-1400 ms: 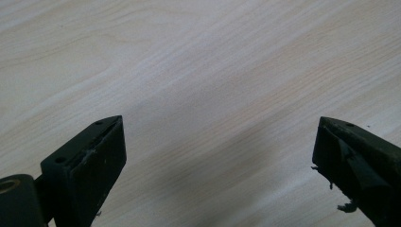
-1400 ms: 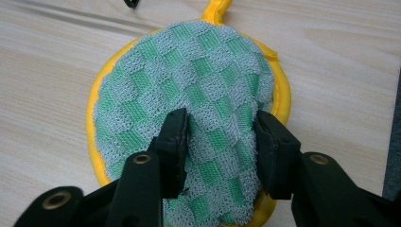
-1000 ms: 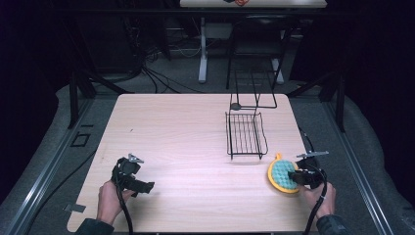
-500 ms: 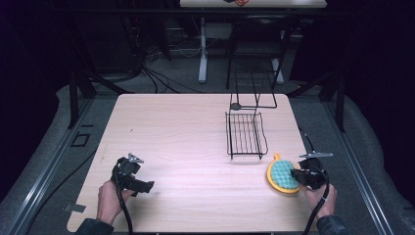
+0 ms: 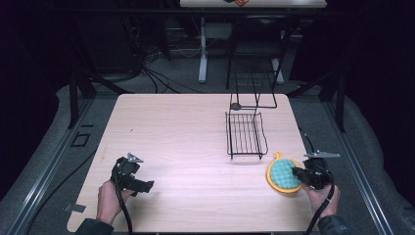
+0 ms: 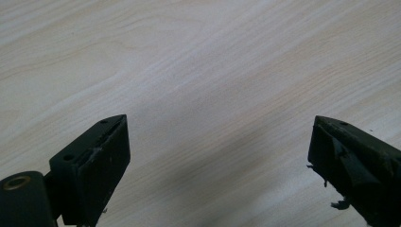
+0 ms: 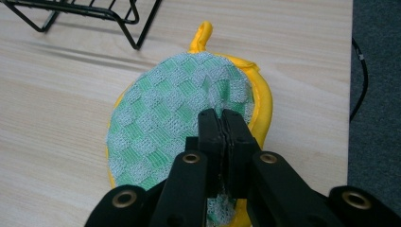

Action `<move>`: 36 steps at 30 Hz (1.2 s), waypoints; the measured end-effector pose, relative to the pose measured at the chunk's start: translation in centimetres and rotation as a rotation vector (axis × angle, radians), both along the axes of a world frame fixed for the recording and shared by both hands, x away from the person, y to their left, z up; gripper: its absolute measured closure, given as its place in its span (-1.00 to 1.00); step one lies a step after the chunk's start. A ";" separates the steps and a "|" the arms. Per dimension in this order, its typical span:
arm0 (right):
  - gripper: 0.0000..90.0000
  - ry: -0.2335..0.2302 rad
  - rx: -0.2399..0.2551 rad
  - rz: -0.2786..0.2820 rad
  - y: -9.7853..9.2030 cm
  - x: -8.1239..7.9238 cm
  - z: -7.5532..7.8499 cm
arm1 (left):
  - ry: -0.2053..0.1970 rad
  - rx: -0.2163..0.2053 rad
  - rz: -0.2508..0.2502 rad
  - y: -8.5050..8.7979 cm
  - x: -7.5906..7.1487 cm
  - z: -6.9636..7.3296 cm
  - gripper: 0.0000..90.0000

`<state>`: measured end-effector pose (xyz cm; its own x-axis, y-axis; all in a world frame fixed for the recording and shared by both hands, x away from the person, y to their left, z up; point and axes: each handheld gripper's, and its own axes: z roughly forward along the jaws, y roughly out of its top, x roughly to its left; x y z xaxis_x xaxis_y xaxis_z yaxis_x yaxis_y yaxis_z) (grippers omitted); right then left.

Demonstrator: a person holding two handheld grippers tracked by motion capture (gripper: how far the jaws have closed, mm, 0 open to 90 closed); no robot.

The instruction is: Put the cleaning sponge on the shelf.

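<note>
Dark floor and cabling surround a pale wooden table (image 5: 186, 127) in the high view. Near its front left corner the person's left hand (image 5: 108, 199) holds the left gripper (image 5: 142, 186) low over bare wood, pointing toward the table's middle, with broad open surface ahead of it. A black wire rack (image 5: 245, 135) stands right of centre, toward the far edge. Just in front of it, close to the right edge, lies a round yellow-rimmed green pot holder (image 5: 283, 174); the right gripper (image 5: 296, 172), held by the right hand (image 5: 320, 198) at the front right corner, reaches onto its right side.

From the left gripper view, the fingers (image 6: 101, 161) stand wide apart above plain wood grain.

From the right gripper view, the fingers (image 7: 212, 137) are pressed together, pinching a raised fold of the pot holder's green checked cloth. Its yellow loop (image 7: 202, 34) points toward the rack's foot (image 7: 135, 33), and the table's right edge runs just beside the holder.
</note>
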<state>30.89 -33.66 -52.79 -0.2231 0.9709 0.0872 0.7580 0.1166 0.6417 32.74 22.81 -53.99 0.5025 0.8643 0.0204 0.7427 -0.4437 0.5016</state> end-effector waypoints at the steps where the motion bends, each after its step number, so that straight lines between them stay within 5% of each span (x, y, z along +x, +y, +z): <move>1: 0.95 -0.010 0.013 -0.004 -0.1 -0.2 0.3 | -0.001 -0.001 -0.001 0.0 0.0 0.0 -0.86; 36: 0.95 -0.153 0.051 0.011 0.2 -1.7 4.1 | -0.002 -0.016 -0.005 0.1 0.0 0.0 -0.91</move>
<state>29.21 -33.48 -48.72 -0.2486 0.9634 0.1000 0.6498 0.0893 0.7548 32.75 22.92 -53.97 0.5068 0.8620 0.0079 0.7395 -0.4394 0.5100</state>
